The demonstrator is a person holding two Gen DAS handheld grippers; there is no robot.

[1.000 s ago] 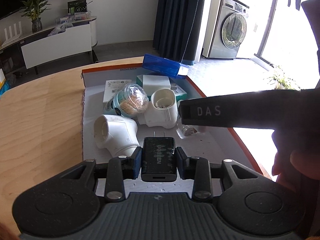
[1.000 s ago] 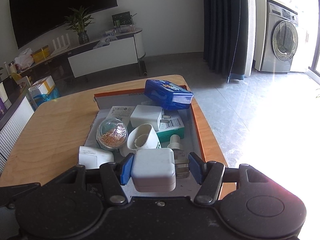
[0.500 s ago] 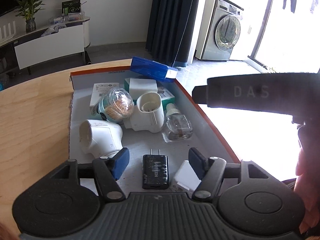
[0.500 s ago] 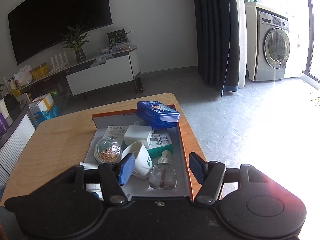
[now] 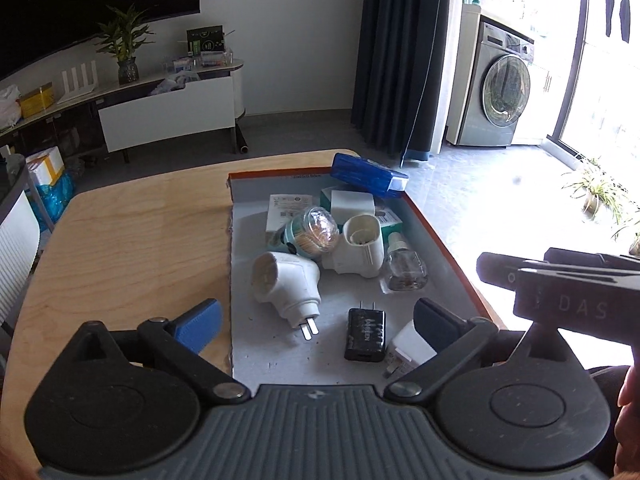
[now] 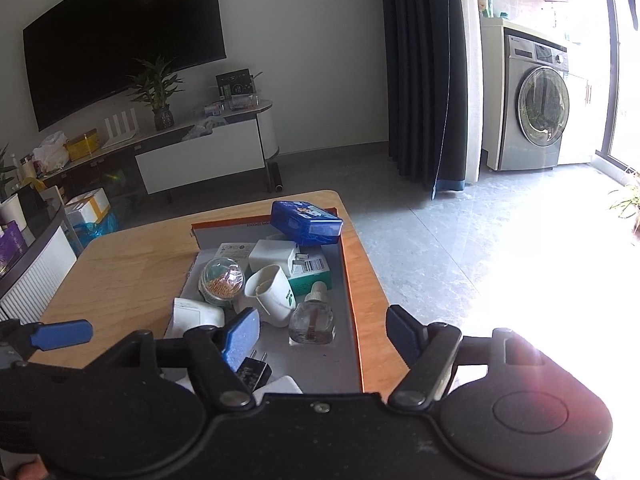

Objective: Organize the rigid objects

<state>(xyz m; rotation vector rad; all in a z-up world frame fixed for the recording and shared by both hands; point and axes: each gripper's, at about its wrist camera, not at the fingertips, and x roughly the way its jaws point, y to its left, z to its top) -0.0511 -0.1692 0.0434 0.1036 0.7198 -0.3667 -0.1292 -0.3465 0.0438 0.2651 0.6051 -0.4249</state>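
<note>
Wooden table (image 5: 128,240), grey tray (image 5: 280,352), washing machine (image 6: 536,116), curtain (image 6: 420,72)

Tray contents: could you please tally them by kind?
Wall chargers, black or white: 3
White plug-in vaporiser bodies: 2
Clear glass bottle: 1
Clear toothpick jar: 1
Blue plastic case: 1
Printed cardboard boxes: 2
Total: 10

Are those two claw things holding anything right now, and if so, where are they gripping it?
Nothing is held. The left gripper and right gripper both have jaws spread open, above the tray; the black charger lies loose.
</note>
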